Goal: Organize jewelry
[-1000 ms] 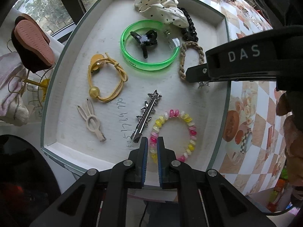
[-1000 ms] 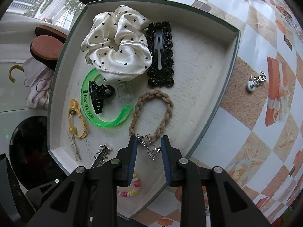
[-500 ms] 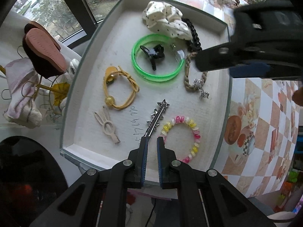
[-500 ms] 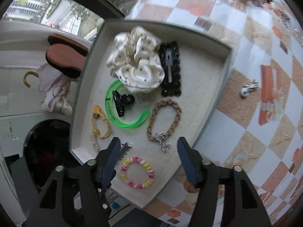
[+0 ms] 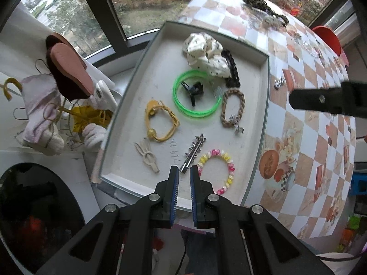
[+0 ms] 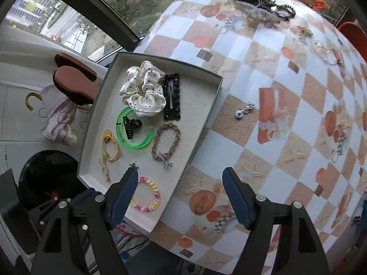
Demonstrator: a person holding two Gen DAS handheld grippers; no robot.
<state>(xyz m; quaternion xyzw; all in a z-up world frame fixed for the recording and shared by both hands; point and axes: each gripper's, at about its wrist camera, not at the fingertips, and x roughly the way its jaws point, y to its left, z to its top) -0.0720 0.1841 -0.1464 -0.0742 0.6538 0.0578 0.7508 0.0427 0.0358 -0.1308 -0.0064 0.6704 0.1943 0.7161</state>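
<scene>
A shallow grey-white tray point(image 6: 207, 105) lies on the checkered bench point(image 6: 263, 52). At its 12 o'clock end a cream polka-dot scrunchie point(image 6: 143, 95) touches a black beaded snap clip point(image 6: 172, 97). Below them a green bangle point(image 6: 134, 129) rings a black claw clip point(image 6: 130, 125). At the bangle's 3 o'clock lies a braided tan bracelet point(image 6: 165, 141) with a silver charm; at 9 o'clock a yellow hair tie point(image 6: 110, 145). A pink-and-yellow bead bracelet point(image 6: 145, 193) sits at 6 o'clock, beside a spiked silver clip point(image 5: 193, 152) and a beige bunny clip point(image 5: 148, 158).

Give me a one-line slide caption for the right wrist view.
Open right gripper, its jaws just opened, above a tray where a braided bracelet with a silver charm lies.
</scene>
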